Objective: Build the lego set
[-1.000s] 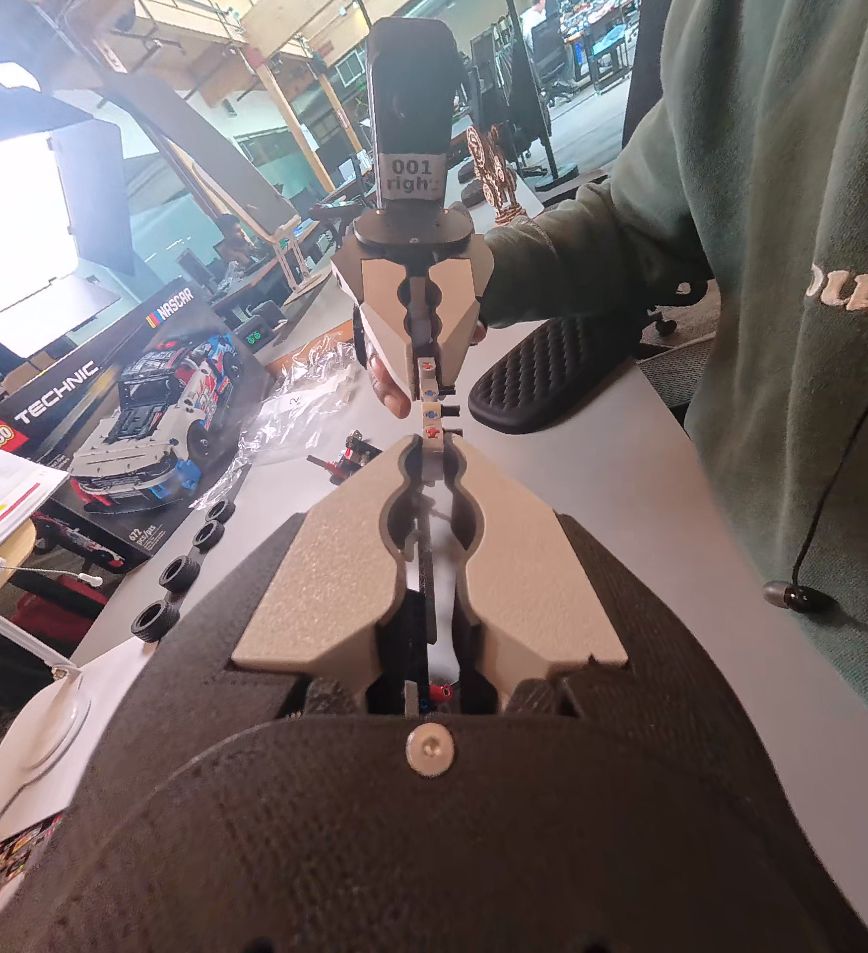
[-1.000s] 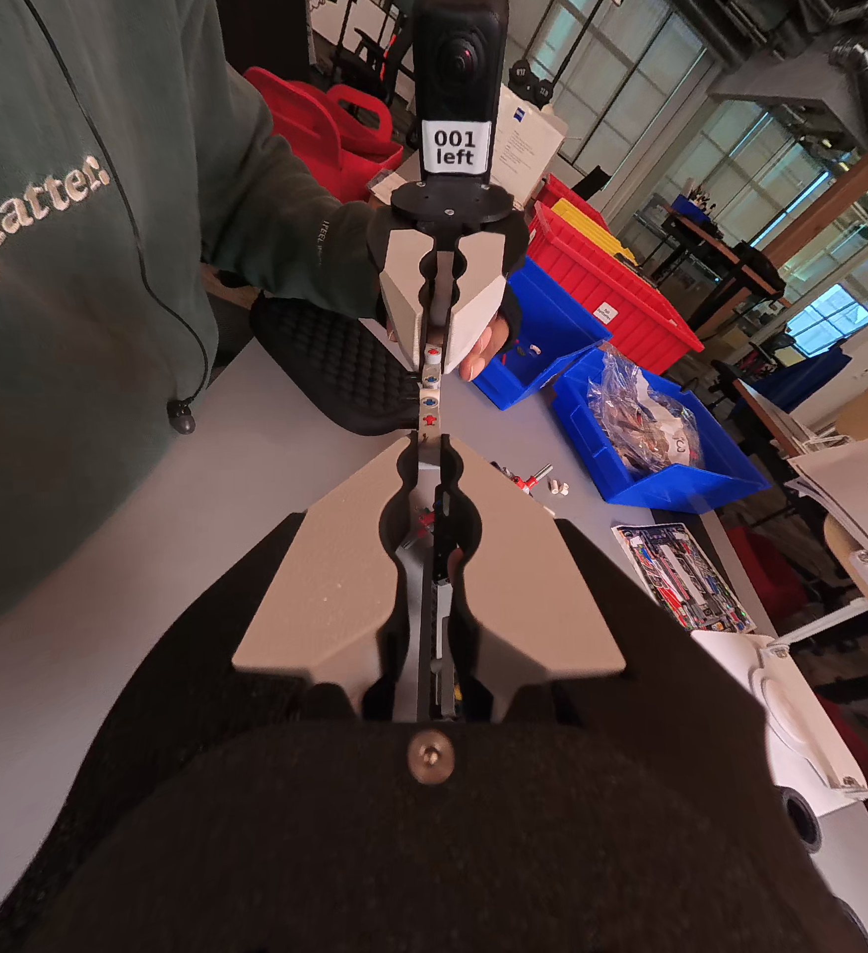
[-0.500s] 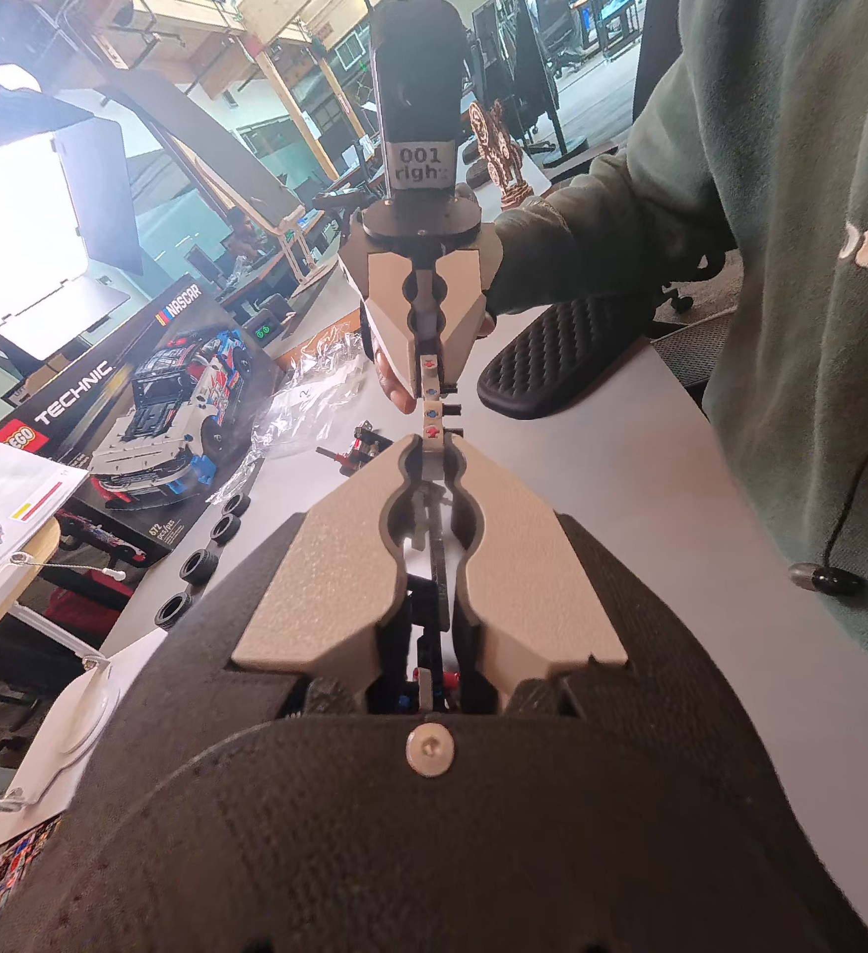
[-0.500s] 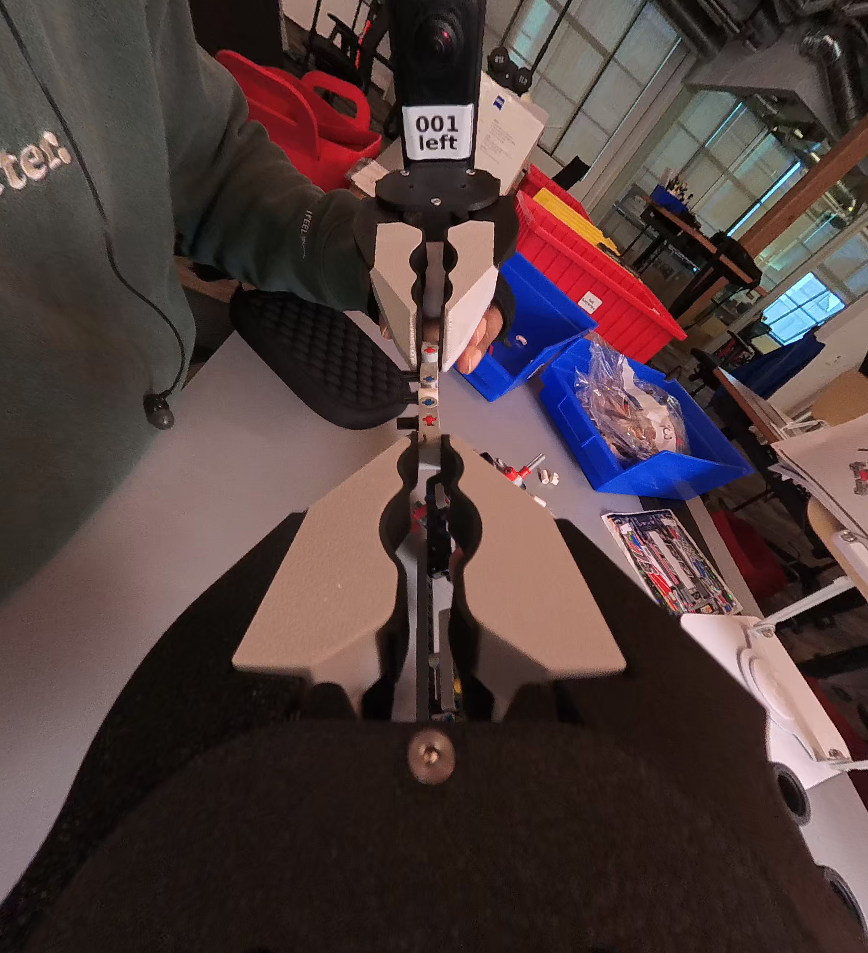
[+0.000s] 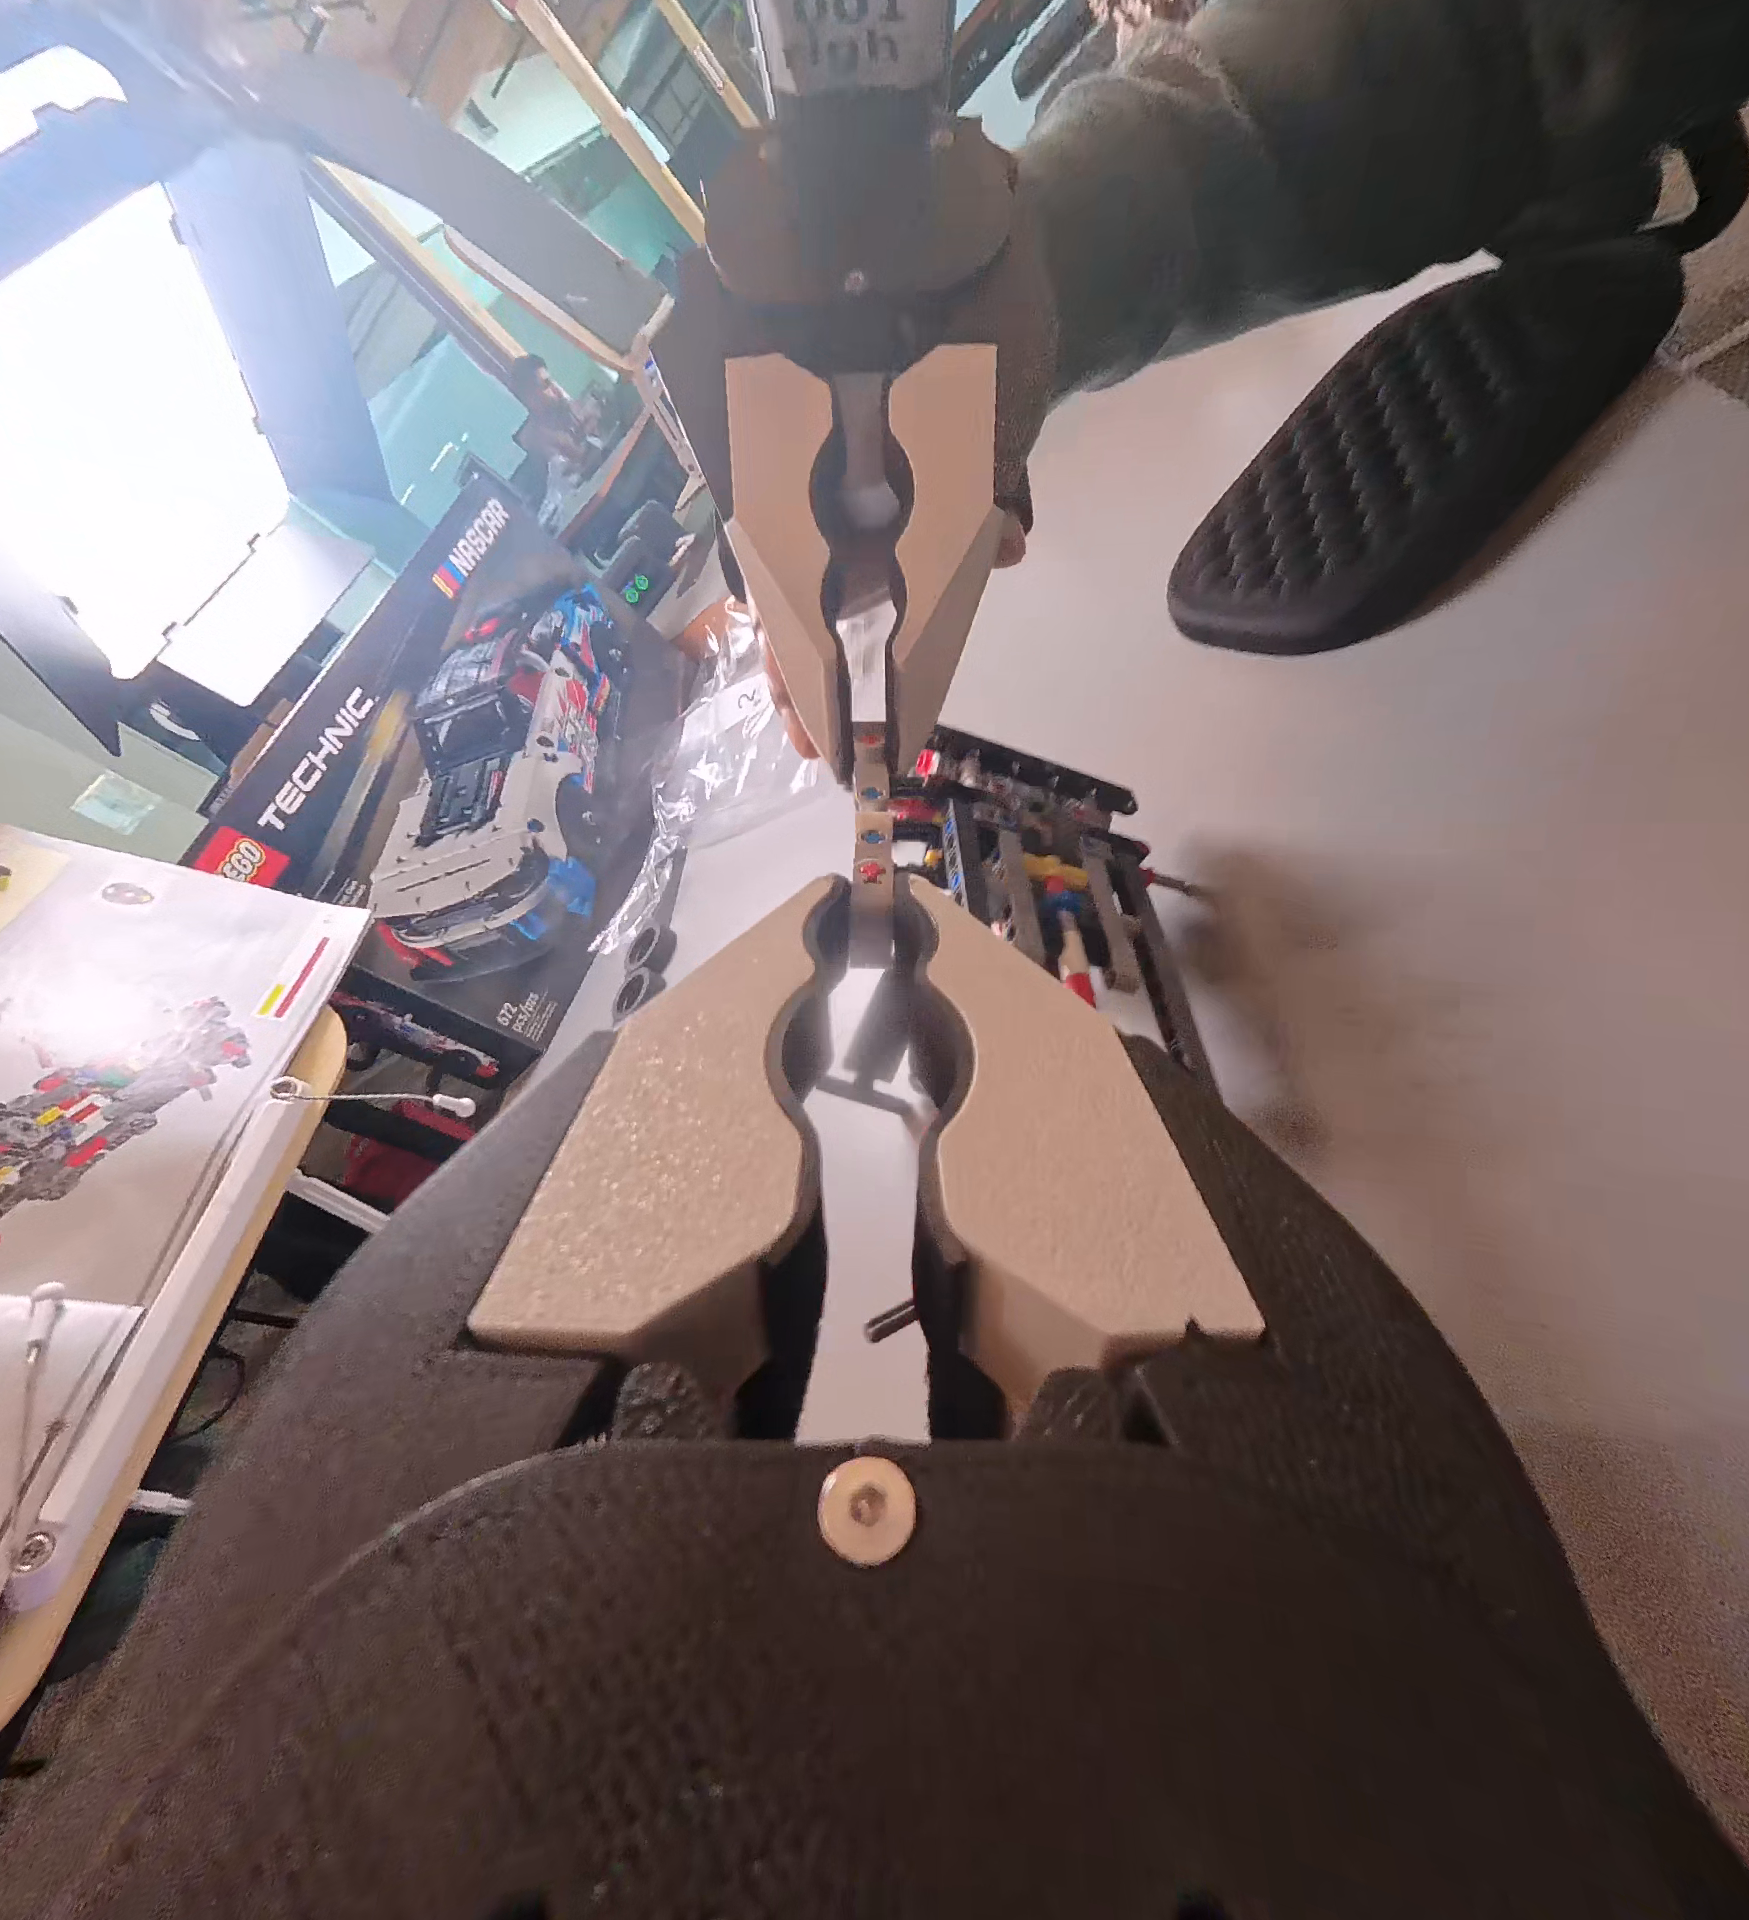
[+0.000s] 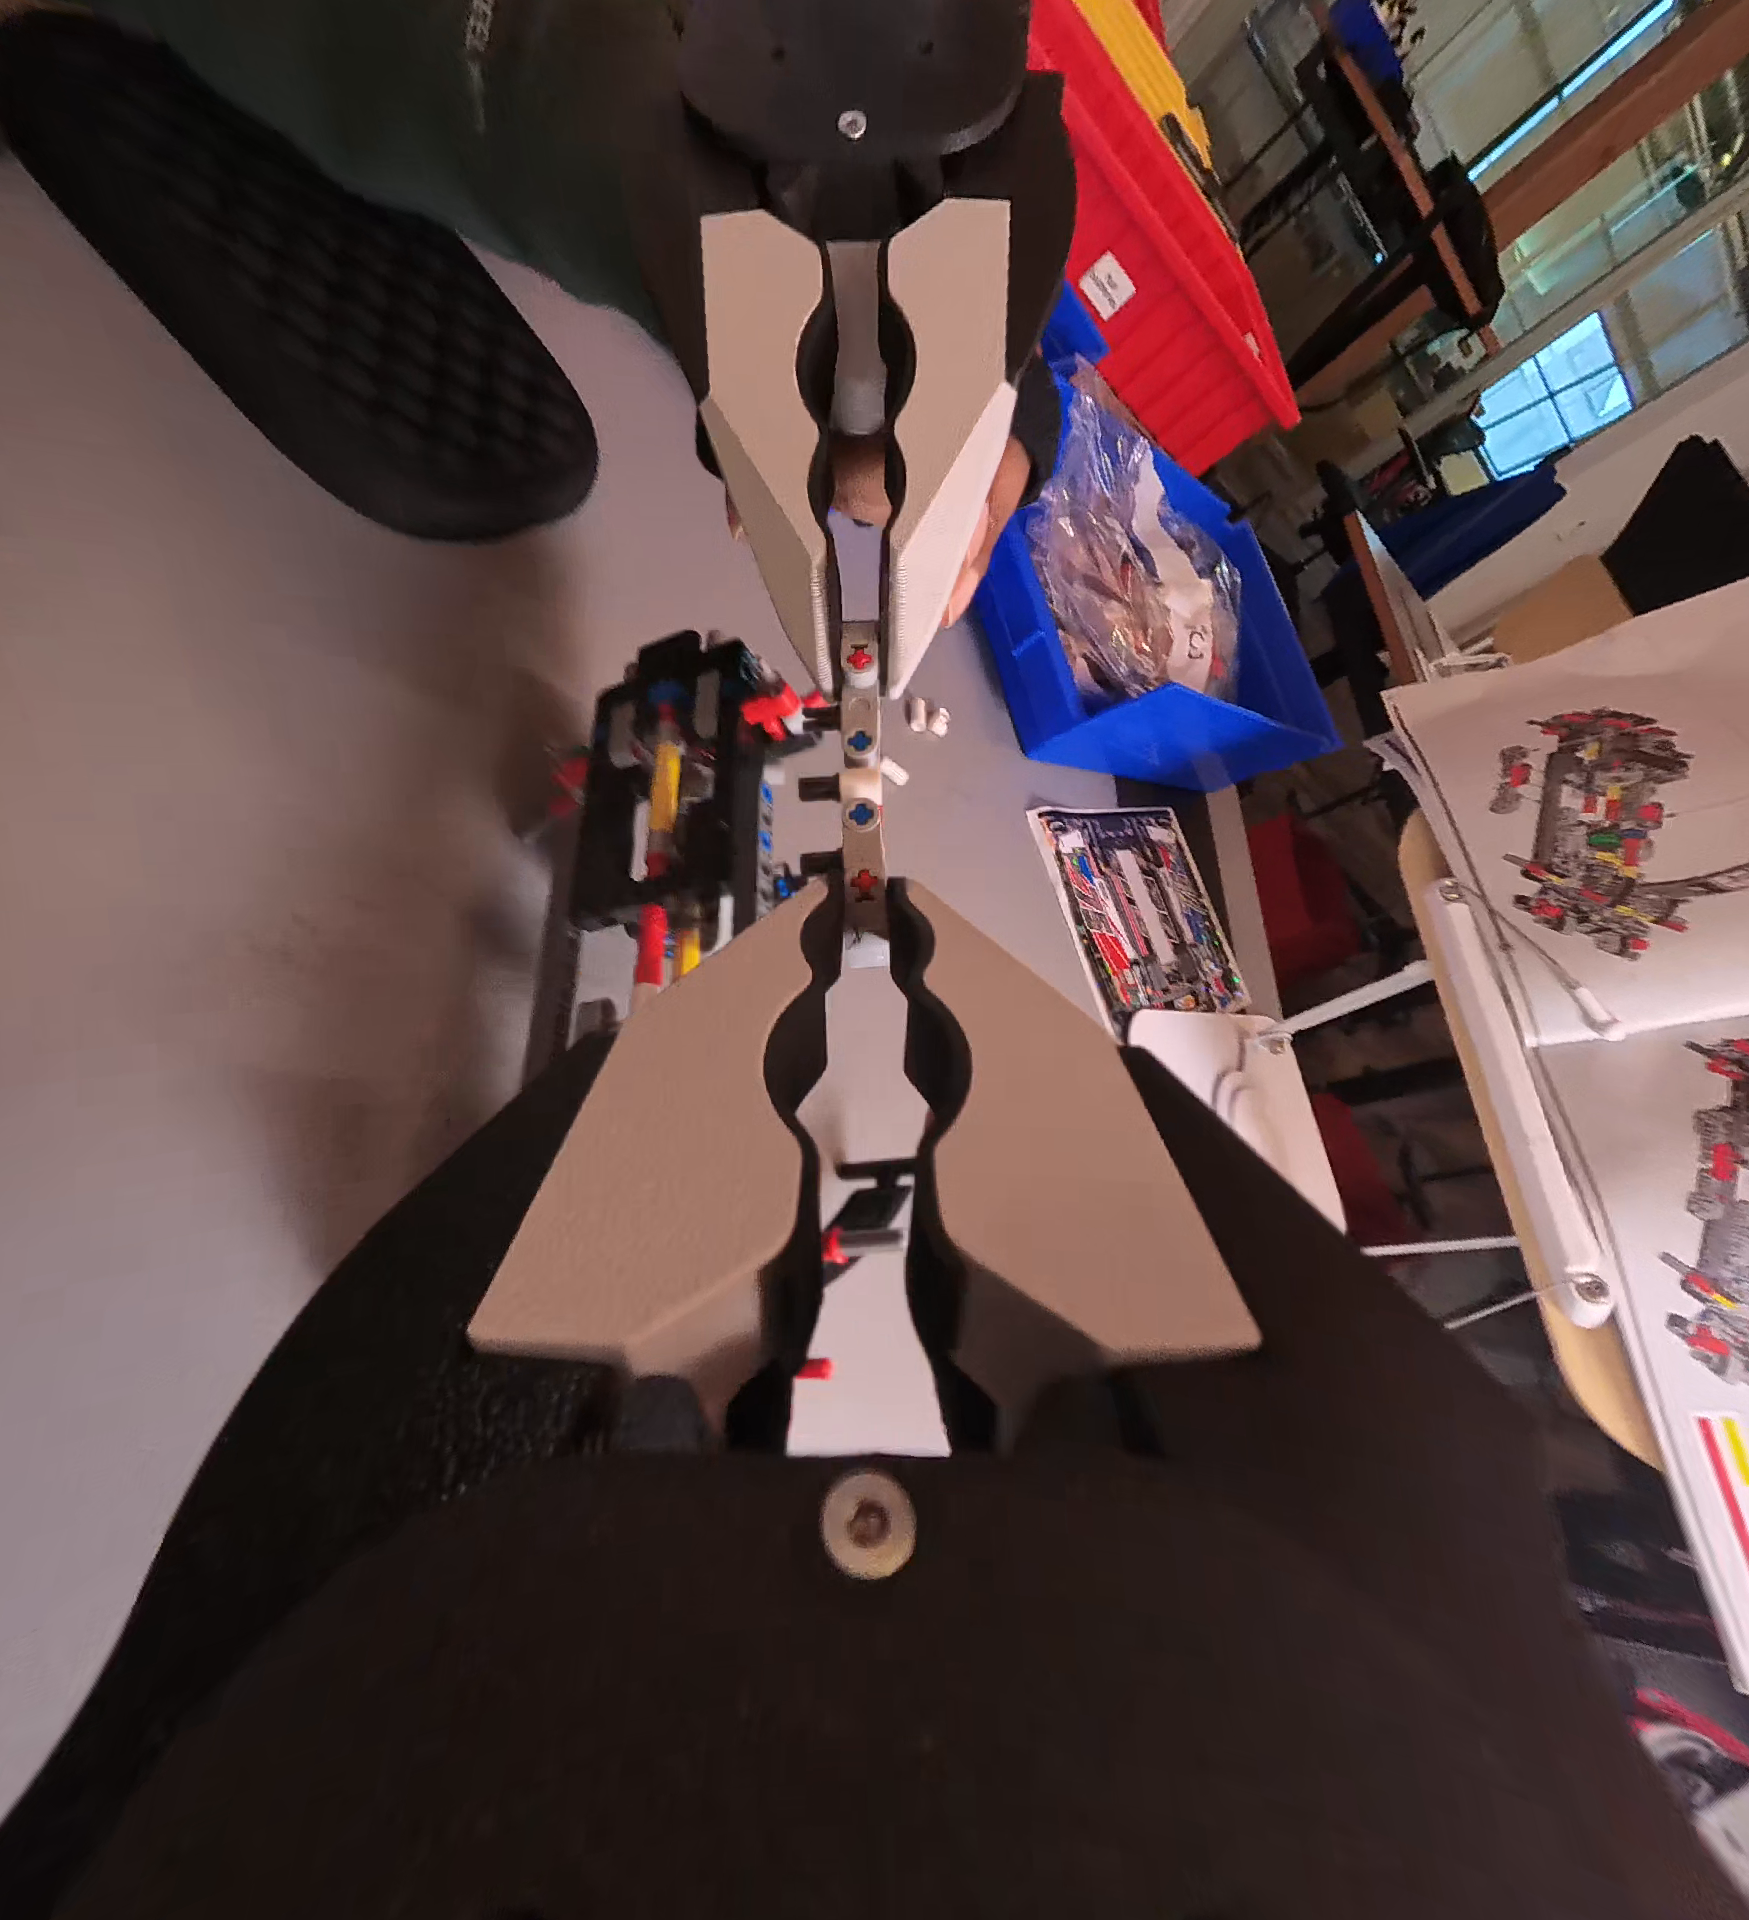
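Two grippers face each other above the bench point(image 5: 1472, 831). The left gripper point(image 5: 871, 896) and right gripper point(image 6: 862, 902) each clamp their jaws on one end of a grey beam point(image 6: 859, 774).

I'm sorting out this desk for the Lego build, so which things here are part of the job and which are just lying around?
Part of the job:
grey beam, held by left gripper and right gripper
black chassis
instruction pages
Lego box
tyres
sticker sheet
bag of parts in blue bin

Lying about:
black pad
red bins
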